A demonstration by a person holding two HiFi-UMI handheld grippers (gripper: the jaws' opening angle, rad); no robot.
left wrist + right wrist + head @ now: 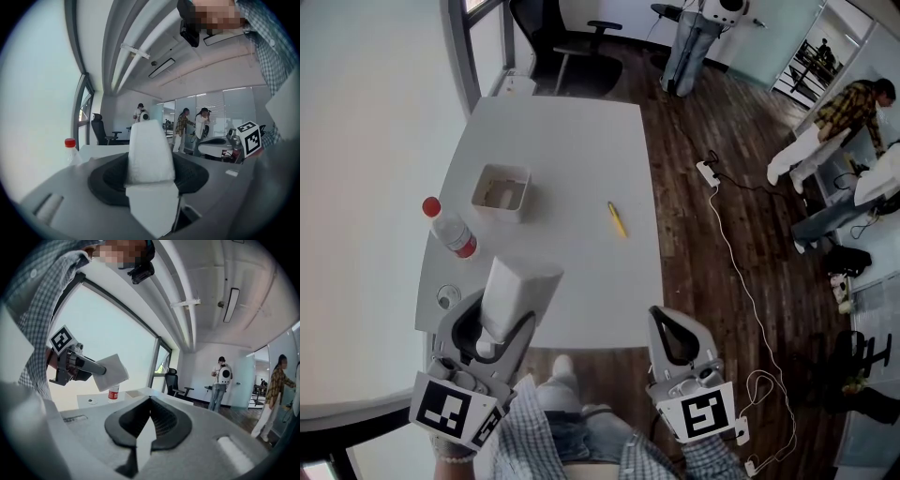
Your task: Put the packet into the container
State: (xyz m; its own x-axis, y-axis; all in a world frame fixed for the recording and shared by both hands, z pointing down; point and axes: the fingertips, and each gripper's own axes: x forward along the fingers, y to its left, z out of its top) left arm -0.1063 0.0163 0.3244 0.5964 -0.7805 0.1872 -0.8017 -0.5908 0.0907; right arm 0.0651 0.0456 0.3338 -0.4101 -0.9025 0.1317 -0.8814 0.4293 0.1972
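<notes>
Lettering on the label of the red-capped bottle is too small for me to read. The square container sits open at 11 o'clock on the table, with a brownish layer on its bottom. My left gripper, at 7 o'clock, clamps the white packet upright over the table's near edge, apart from the container. My right gripper, at 5 o'clock, has its jaws together and empty.

The bottle stands near the container, on the side by me and to the left. From the right there is bare table.
</notes>
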